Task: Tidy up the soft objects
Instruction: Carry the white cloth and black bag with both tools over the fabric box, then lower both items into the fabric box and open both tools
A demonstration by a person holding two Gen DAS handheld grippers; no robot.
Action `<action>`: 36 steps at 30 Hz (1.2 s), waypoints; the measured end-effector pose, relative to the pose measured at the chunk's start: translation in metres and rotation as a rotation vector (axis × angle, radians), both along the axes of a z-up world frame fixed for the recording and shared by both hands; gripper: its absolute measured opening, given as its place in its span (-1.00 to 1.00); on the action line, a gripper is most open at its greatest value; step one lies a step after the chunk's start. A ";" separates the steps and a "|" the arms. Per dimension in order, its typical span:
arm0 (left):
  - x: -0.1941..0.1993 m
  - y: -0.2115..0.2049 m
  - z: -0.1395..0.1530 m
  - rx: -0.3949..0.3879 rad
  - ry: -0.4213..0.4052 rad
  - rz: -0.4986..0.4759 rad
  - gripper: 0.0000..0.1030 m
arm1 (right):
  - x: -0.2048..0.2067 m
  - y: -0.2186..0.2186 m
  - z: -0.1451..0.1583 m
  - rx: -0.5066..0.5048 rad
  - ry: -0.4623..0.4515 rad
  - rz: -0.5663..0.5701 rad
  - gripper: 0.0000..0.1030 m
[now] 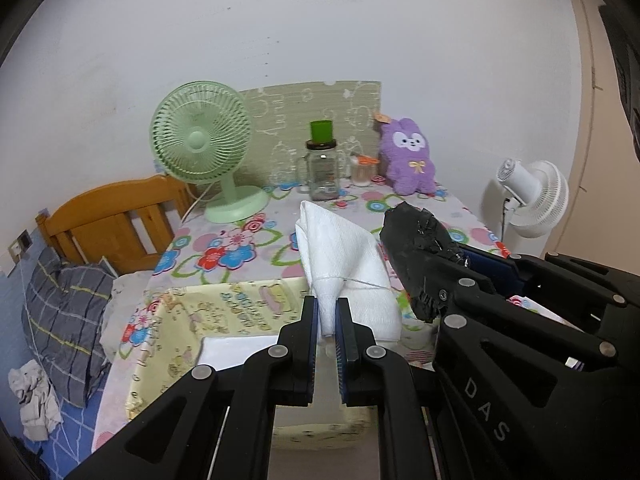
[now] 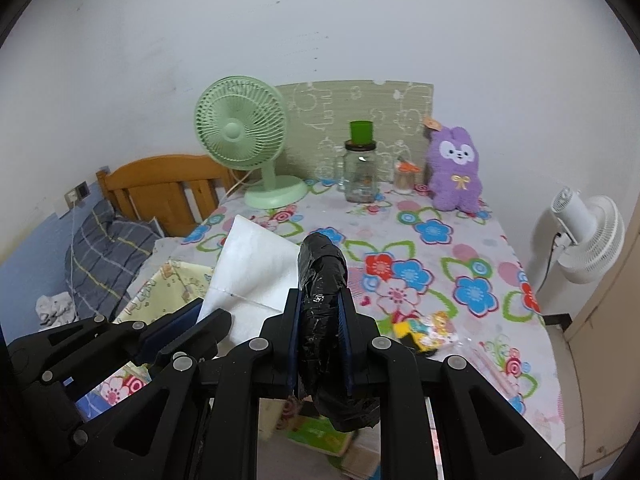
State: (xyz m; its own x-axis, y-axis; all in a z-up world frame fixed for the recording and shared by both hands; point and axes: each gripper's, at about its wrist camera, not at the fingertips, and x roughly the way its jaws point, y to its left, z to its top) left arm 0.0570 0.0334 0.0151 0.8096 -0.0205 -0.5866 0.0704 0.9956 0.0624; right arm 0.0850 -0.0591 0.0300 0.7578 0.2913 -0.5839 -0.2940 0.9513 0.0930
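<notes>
My left gripper (image 1: 328, 312) is shut on a folded white cloth (image 1: 344, 256), which hangs above a pale yellow fabric box (image 1: 188, 320) at the table's near left edge. Just to its right, my right gripper (image 2: 322, 308) is shut on a black tape-wrapped bundle (image 2: 322, 272), also seen in the left wrist view as the black bundle (image 1: 416, 244). The white cloth (image 2: 252, 268) shows left of the bundle, with the left gripper's fingers (image 2: 176, 328) below it. A purple plush rabbit (image 2: 454, 170) sits upright at the table's back right.
The table wears a flowered cloth (image 2: 432, 264). At the back stand a green desk fan (image 2: 244, 136), a glass jar with a green cup (image 2: 362, 168) and a small cup (image 2: 404, 178). Small colourful packets (image 2: 428, 330) lie near right. A white fan (image 2: 588, 236) stands right; a bed with pillow (image 2: 108, 252) lies left.
</notes>
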 end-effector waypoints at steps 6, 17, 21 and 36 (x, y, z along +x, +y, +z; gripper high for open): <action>0.004 0.026 -0.002 -0.002 0.004 0.041 -0.89 | 0.007 0.027 -0.002 -0.001 0.006 0.043 -0.62; 0.016 0.066 -0.023 0.007 0.058 0.121 -0.86 | 0.024 0.072 -0.021 -0.018 0.054 0.121 -0.62; 0.021 0.076 -0.033 0.007 0.087 0.137 -0.83 | 0.031 0.084 -0.031 -0.023 0.076 0.137 -0.62; 0.040 0.100 -0.075 0.012 0.203 0.184 -0.30 | 0.054 0.112 -0.073 -0.045 0.172 0.184 -0.61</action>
State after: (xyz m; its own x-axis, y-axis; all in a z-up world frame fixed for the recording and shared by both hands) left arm 0.0972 0.1331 -0.0596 0.6649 0.1236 -0.7366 -0.0993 0.9921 0.0768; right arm 0.1388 0.0531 -0.0427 0.5833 0.3854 -0.7150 -0.4458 0.8877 0.1149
